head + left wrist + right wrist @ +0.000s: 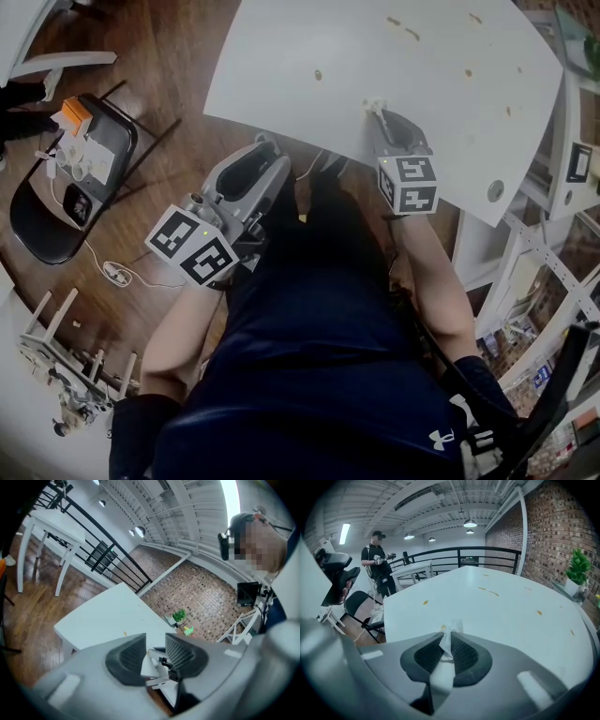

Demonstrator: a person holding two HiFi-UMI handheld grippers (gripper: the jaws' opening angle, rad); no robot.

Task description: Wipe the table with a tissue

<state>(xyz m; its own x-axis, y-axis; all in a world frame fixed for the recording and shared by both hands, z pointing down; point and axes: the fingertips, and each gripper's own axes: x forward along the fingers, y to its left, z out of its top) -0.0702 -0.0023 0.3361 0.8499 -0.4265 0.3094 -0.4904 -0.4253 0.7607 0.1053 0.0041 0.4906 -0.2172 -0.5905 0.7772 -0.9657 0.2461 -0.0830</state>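
A white table [412,66] carries several small brown stains, one of them [317,74] near its left side. My right gripper [379,114] hovers over the table's near edge, shut on a crumpled white tissue [449,637] that pokes out past the fingertips. In the right gripper view a stain [425,603] lies just ahead and to the left, and others [487,591] lie farther out. My left gripper [261,148] hangs off the table over the wooden floor, open, nothing between its jaws. In the left gripper view the table [108,616] lies ahead.
A black chair [66,178] with small items and cables stands on the floor at the left. Another person [377,557] stands far off by a railing. A potted plant [577,569] is beyond the table's right side. White frame legs [534,272] stand at the right.
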